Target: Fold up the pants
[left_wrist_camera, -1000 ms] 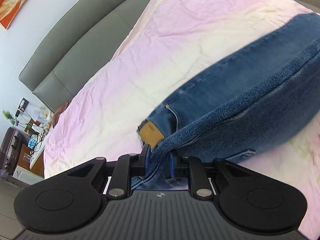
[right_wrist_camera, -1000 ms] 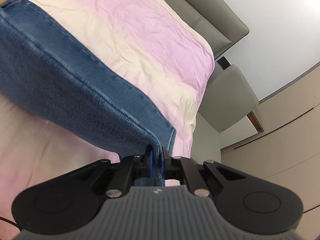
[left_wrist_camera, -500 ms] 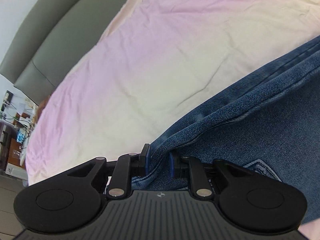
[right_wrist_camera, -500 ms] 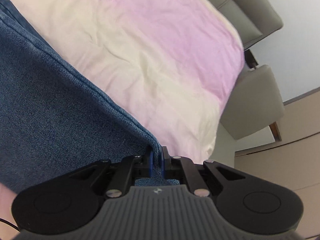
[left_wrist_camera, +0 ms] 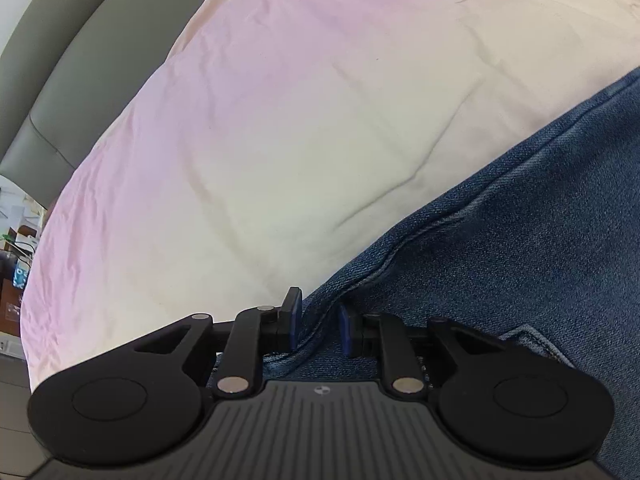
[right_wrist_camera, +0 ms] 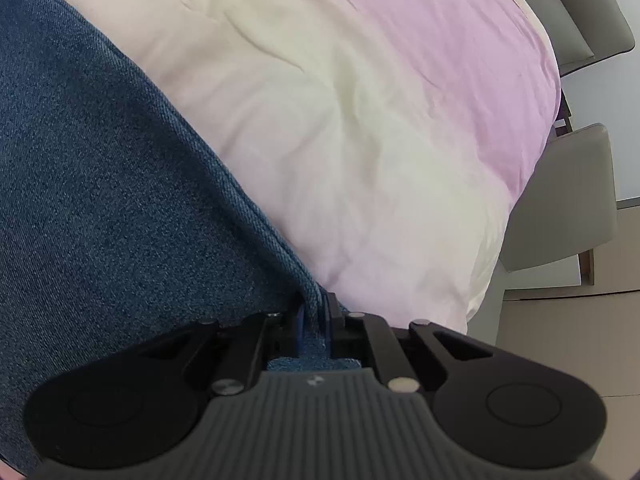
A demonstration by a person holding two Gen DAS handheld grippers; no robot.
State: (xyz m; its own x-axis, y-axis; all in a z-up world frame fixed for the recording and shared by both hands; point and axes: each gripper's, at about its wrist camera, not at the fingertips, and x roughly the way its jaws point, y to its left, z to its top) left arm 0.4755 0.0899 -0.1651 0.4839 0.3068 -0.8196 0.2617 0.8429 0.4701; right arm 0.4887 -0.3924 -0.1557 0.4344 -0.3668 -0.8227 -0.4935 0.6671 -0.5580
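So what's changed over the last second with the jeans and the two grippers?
Both grippers came down toward the bed, laying the jeans onto it; the waistband patch and far wall dropped out of view. The left gripper is opening, denim between its pads with a gap now showing. The right gripper stays pinched on the jeans' edge. The bedcover is unchanged.

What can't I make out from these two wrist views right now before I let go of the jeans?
- Jeans: left wrist view, cut off by right and bottom edges; full fold unseen.
- Jeans in right wrist view: cut off at left edge; the gripper body hides the near hem.
- Left gripper jaws opening, denim between; pad contact unclear.
- Bedside clutter: too small.
- Right gripper: pinched layers uncountable.
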